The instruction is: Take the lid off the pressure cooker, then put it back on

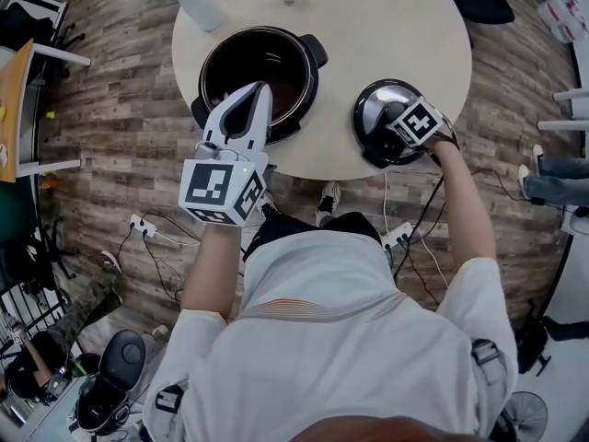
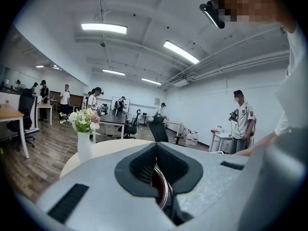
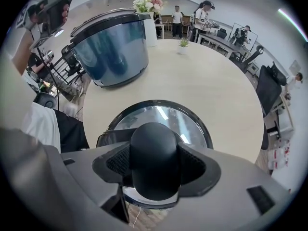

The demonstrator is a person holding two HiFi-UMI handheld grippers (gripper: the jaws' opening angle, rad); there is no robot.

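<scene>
The open pressure cooker (image 1: 285,63) stood at the 8 o'clock side of the round table (image 1: 386,26). The left gripper (image 1: 256,88) had its jaws fully closed, pinching the cooker's metal rim (image 2: 162,189) at the near edge. The lid (image 1: 370,110) lay flat on the table at the cooker's 4 o'clock, well apart from it, near the table's edge. The right gripper (image 1: 409,125) pointed steeply down over it, jaws partly open and pressed on either side of the lid's black handle (image 3: 155,158). A vase of flowers (image 1: 198,3) stood at the table's 10 o'clock.

Bright ceiling strip lights (image 2: 104,28), fisheye-warped edges.
</scene>
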